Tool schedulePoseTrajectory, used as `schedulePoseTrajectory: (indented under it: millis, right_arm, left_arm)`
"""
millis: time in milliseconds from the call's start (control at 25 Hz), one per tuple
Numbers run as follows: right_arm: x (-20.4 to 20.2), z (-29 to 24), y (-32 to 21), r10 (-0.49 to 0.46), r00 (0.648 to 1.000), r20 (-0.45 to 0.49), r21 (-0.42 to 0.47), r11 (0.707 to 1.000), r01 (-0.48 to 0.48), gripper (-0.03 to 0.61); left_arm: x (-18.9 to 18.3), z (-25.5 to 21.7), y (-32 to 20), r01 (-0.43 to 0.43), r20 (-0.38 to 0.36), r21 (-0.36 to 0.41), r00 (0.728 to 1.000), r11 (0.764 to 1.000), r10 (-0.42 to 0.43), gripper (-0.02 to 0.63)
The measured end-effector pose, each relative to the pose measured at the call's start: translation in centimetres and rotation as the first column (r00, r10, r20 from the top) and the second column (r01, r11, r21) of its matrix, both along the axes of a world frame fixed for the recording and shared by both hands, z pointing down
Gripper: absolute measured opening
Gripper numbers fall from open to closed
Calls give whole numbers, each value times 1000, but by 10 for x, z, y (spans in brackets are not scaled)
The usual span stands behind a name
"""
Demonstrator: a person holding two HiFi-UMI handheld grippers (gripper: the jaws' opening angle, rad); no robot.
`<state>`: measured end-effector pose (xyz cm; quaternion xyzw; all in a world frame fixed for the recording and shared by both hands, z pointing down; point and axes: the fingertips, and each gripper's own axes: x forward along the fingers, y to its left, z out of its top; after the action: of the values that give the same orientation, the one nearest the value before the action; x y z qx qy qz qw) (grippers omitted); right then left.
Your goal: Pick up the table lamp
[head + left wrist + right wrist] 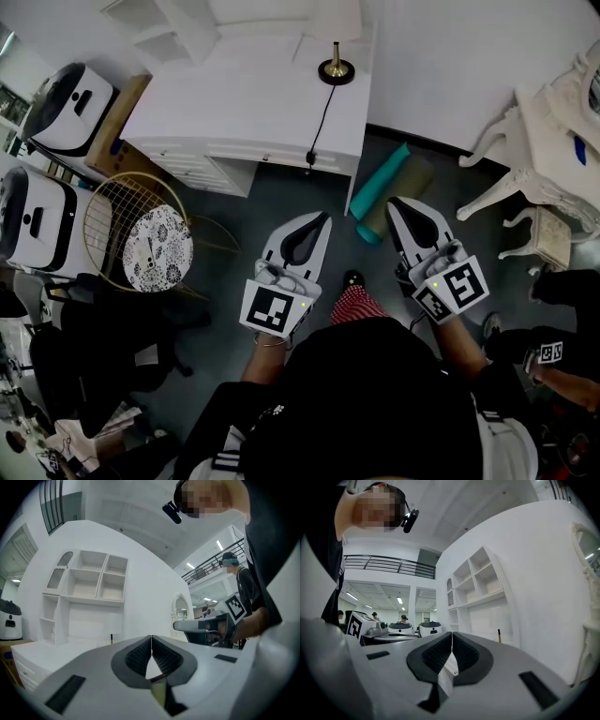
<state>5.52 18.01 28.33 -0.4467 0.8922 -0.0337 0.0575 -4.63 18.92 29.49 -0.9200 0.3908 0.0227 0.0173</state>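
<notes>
1. The table lamp with a round black and brass foot and a thin brass stem [336, 68] stands upright on the white wooden desk [234, 108]. It is at the back right corner, close to the white wall.
2. Its thin black cord [322, 114] runs from the foot across the desk top to the front edge.
3. The left gripper [317, 225] is over the dark floor in front of the desk, well apart from the lamp. Its two jaws are pressed together and nothing is between them.
4. The right gripper [401, 211] is beside it, near the desk's right front corner. Its jaws are also clenched, with nothing between them.
5. A teal rolled mat [380, 183] lies on the floor between the two grippers and the desk.
6. A round chair with a gold wire back and a patterned seat [157, 247] stands left of the grippers.
</notes>
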Motion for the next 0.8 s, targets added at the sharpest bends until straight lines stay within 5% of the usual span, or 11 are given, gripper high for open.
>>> schedulePoseTrajectory:
  millis: [800]
  right_arm:
    - [56, 8, -81, -7, 1000, 20, 1, 1000, 7, 17]
  left_arm:
    - [58, 8, -81, -5, 39, -21, 999, 1000, 6, 14]
